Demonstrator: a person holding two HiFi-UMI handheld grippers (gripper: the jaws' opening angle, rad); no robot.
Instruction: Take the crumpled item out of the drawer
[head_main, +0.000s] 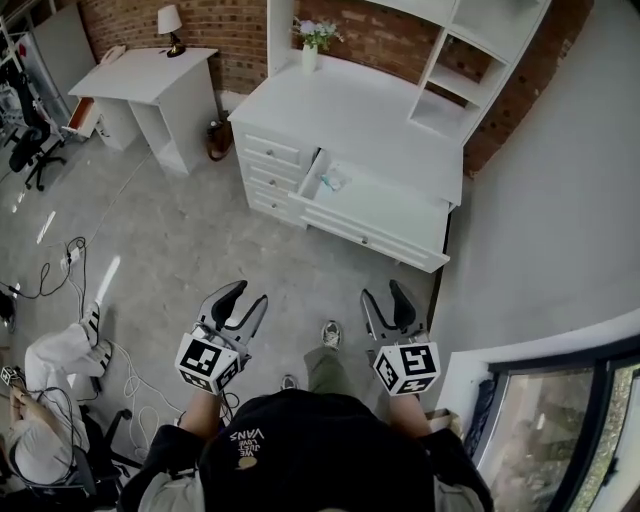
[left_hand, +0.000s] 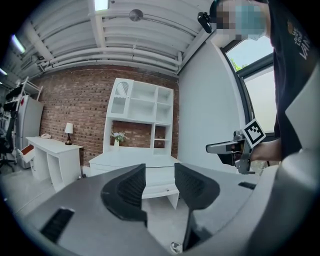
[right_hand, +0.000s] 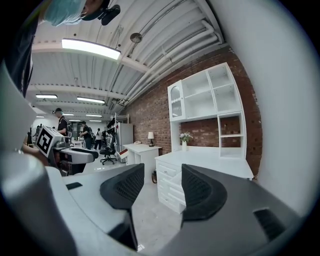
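The white dresser (head_main: 340, 120) stands across the floor from me, its wide top drawer (head_main: 385, 212) pulled out. A small pale-blue crumpled item (head_main: 332, 181) lies at the drawer's left end. My left gripper (head_main: 243, 297) and right gripper (head_main: 387, 295) hover side by side over the floor, well short of the dresser, both open and empty. In the left gripper view the jaws (left_hand: 160, 187) frame the dresser (left_hand: 132, 161), with the right gripper (left_hand: 227, 147) off to the right. The right gripper view's jaws (right_hand: 162, 187) frame the dresser (right_hand: 172, 180) too.
A white desk (head_main: 150, 75) with a lamp (head_main: 171, 25) stands at the far left. A vase of flowers (head_main: 312, 40) and a shelf unit (head_main: 470, 60) sit on the dresser. Cables (head_main: 60, 265) trail on the floor at left, near a seated person (head_main: 50, 400). A wall (head_main: 560, 200) runs along the right.
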